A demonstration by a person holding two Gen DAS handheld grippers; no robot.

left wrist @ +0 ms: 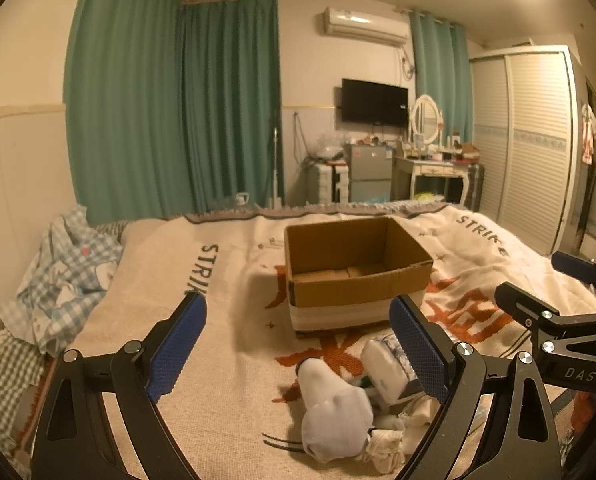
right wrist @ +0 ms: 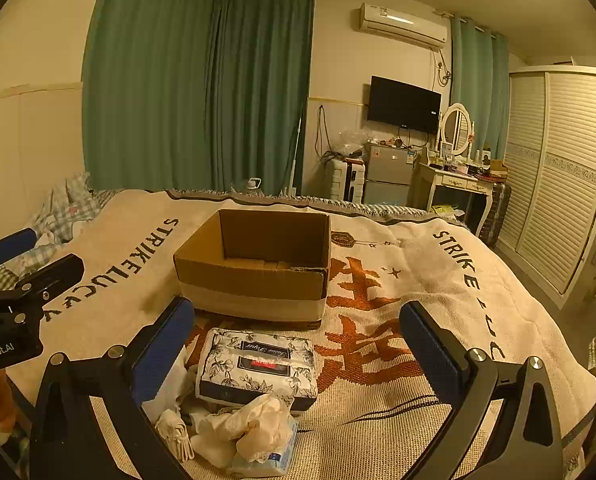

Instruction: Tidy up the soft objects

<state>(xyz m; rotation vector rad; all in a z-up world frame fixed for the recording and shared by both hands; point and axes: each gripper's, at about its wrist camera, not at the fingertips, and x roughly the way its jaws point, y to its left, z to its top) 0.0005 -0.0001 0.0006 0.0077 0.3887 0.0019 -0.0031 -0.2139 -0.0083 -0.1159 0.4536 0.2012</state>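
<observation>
L gripper point(left wrist: 298, 344): jaws wide, empty; only L view shows rolled sock point(left wrist: 330, 412).
R gripper point(right wrist: 298, 348): jaws wide, empty; only R view shows tissue pack point(right wrist: 258, 364) top.
Box point(right wrist: 258, 264): open, on blanket point(right wrist: 418, 400).

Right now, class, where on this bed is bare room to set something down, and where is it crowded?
Free: blanket right of the cardboard box, and left toward the checked bedding. The box's floor looks bare. Crowded: in front of the box, around the tissue pack, socks and crumpled tissues.
</observation>
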